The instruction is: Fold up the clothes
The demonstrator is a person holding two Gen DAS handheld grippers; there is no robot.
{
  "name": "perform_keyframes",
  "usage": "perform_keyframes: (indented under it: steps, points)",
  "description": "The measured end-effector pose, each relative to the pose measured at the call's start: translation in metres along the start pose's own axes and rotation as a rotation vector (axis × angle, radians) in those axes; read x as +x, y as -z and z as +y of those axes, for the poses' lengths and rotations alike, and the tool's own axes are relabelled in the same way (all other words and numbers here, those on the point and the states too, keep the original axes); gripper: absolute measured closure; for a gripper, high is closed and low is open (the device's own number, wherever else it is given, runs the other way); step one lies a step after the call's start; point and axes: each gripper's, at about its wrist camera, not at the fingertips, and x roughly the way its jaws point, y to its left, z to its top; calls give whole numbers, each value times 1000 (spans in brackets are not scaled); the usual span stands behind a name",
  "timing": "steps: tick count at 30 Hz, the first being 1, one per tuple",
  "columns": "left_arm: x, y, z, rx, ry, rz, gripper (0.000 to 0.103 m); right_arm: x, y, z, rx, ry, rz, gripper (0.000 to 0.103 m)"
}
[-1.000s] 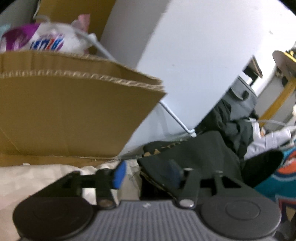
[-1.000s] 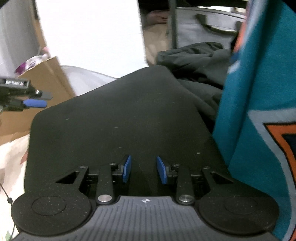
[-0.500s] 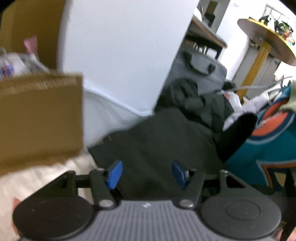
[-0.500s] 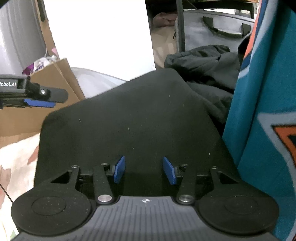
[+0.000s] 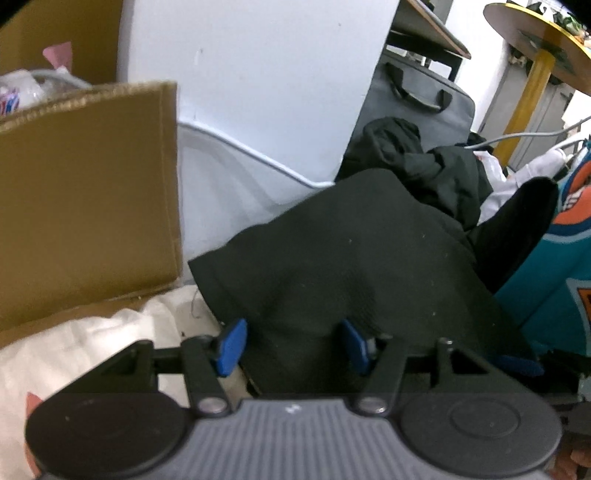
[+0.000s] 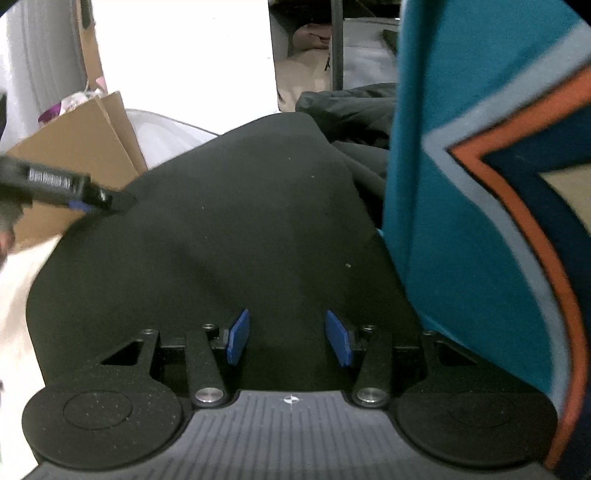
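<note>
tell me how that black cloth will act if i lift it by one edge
The black cloth would probably flop and sag rather than hold shape: it drapes in soft humps. It looks thin, so likely light. The left gripper is closing with the cloth's edge between its pads, and a shallow pinch might slip off.

We count two grippers: the left gripper point(image 5: 293, 345) and the right gripper point(image 6: 288, 341), each with two blue pads. One folded black garment point(image 5: 343, 266). One crumpled dark jacket point(image 5: 424, 166). One teal jersey point(image 6: 461, 177) with orange trim. One cardboard box point(image 5: 85, 206). One grey bag point(image 5: 413, 96) with two handles. One round table point(image 5: 535, 26) on one yellow post. One cream cloth point(image 5: 92, 347) underneath.
</note>
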Motion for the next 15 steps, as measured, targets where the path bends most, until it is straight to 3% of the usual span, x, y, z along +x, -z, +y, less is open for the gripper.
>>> perform_keyframes:
  steps: [6, 10, 15]
  points:
    - [-33, -7, -13, 46, 10, -40, 58, -21, 22, -7, -1, 76, 29, 50]
    - [-46, -3, -25, 65, 53, -39, 77, -38, 32, 0, -12, 108, 24, 50]
    - [-35, 12, -42, 131, 64, 8, 78, -49, 32, 4, 8, 103, -8, 50]
